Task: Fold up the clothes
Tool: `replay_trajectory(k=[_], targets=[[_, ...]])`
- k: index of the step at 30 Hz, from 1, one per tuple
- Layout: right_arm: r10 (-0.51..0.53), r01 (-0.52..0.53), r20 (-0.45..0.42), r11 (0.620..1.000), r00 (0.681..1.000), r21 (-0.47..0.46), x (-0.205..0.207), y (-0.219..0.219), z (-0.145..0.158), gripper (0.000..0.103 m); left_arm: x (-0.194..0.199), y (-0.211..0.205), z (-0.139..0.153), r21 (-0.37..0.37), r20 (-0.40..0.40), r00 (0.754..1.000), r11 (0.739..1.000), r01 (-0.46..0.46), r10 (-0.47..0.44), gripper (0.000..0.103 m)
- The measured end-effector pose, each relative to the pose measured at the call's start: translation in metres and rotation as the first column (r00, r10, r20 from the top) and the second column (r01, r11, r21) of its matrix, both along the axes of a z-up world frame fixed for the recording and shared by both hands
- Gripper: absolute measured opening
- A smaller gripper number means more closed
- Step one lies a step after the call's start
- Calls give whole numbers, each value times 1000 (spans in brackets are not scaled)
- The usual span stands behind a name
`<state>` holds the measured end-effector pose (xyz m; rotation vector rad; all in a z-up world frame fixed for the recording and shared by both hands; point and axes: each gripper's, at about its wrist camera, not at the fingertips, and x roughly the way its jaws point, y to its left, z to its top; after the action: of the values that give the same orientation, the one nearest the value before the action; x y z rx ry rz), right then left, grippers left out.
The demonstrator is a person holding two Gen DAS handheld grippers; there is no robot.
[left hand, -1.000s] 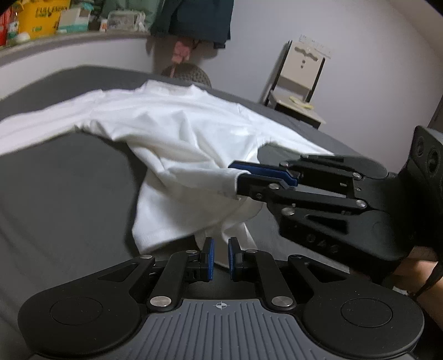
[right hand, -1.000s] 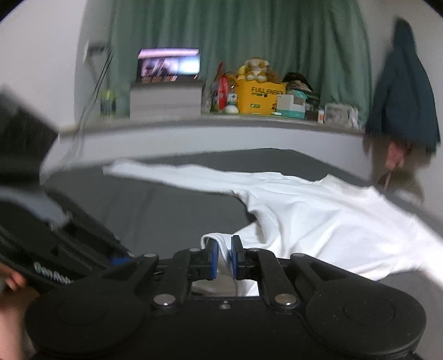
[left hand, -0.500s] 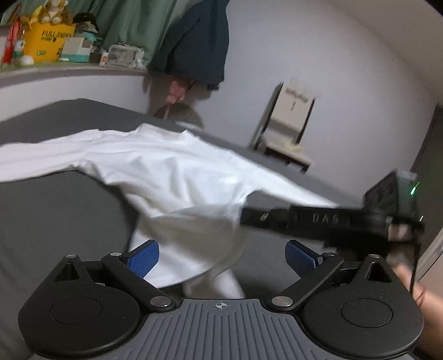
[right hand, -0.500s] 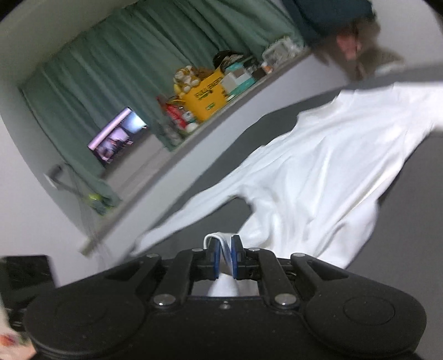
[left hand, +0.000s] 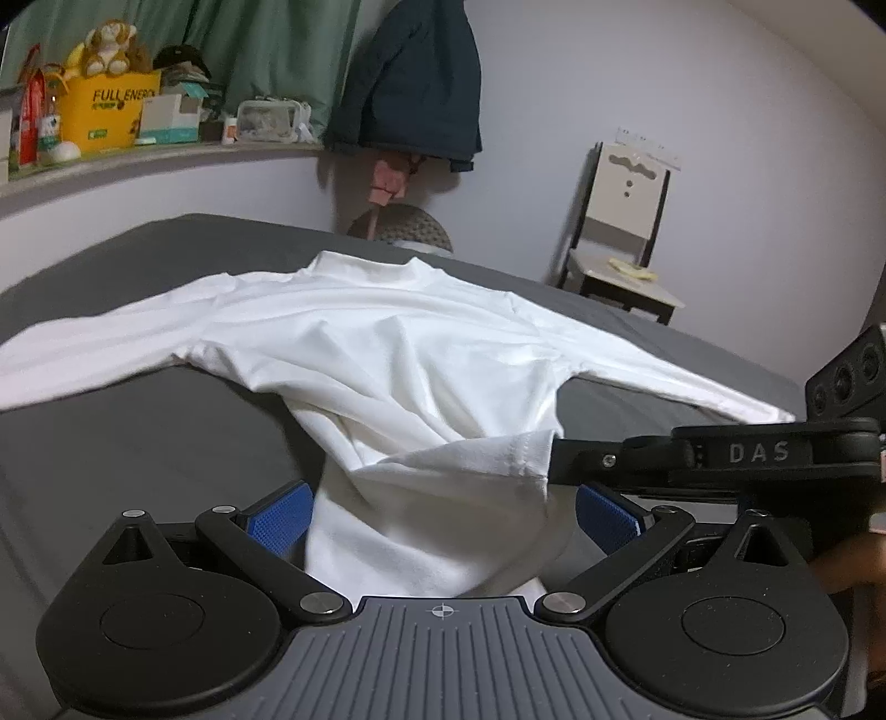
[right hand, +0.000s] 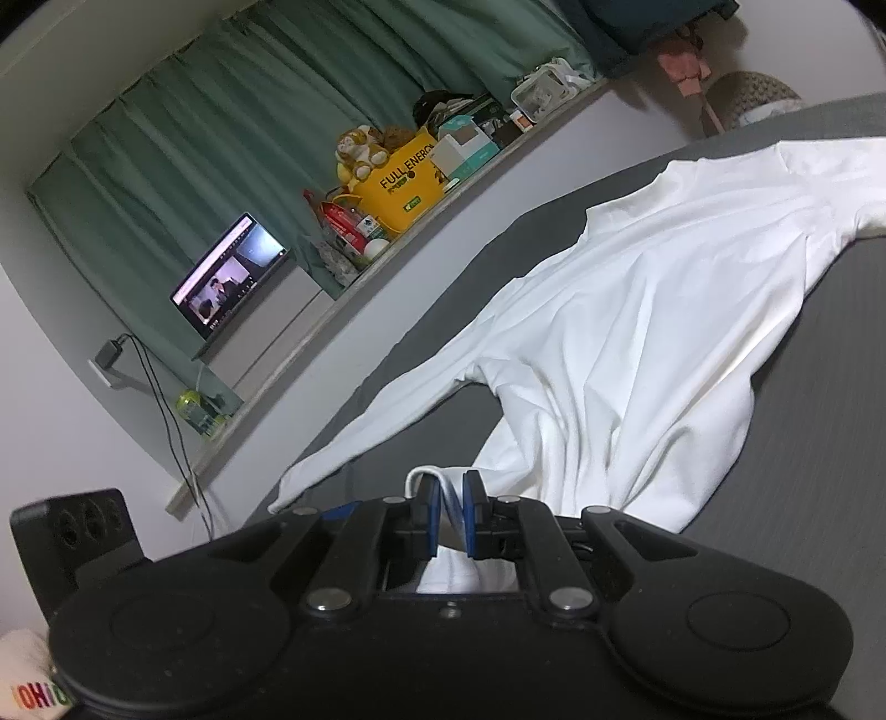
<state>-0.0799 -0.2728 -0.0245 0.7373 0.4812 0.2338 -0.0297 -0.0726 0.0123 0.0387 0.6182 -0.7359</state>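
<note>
light: dim room, my views grainy | glare: white shirt [left hand: 410, 354] blown out | edges: fisheye bend, dark corners

A bedroom at home: a grey bed [left hand: 138, 443], green curtains [right hand: 221, 166], a cluttered shelf [left hand: 166, 152] along the bed's far edge, a hung jacket [left hand: 415, 83].

Dim rm — green curtain [left hand: 266, 44] behind cluttered ledge [left hand: 166, 152], white walls, chair [left hand: 620, 249] in corner.

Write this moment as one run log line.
left gripper: jaws open, just released | right gripper: shut on white shirt hem | bed: sleeves spread
</note>
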Motion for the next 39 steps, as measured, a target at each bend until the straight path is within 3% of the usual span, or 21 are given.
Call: replay_trajectory(k=[6, 10, 16, 20, 26, 31, 39], targets=[[1, -1, 11, 999, 1000, -42, 0, 4, 3, 11, -2, 2, -3, 27, 66, 989, 991, -133, 131, 102], [8, -7, 21, 998, 1000, -60, 0, 8, 6, 11, 0, 3, -3, 29, 81, 987, 990, -141, 139, 99], [1, 1, 9, 981, 1000, -196, -2, 18, 13, 11, 3, 8, -2, -2, 65, 982, 984, -180, 180, 99], [23, -31, -27, 945, 999, -325, -3, 31, 20, 11, 6, 10, -5, 5, 44, 978, 978, -207, 206, 99], [77, -85, -37, 847, 996, -525, -7, 63, 23, 11, 7, 20, -9, -6, -18, 965, 965, -262, 262, 99], [96, -101, -38, 838, 995, -536, -7, 69, 21, 11, 1, 19, -10, -52, -58, 972, 972, -230, 227, 99], [79, -92, -46, 848, 996, -522, -7, 63, 19, 11, 4, 14, -12, -14, 1, 974, 974, -225, 225, 99]])
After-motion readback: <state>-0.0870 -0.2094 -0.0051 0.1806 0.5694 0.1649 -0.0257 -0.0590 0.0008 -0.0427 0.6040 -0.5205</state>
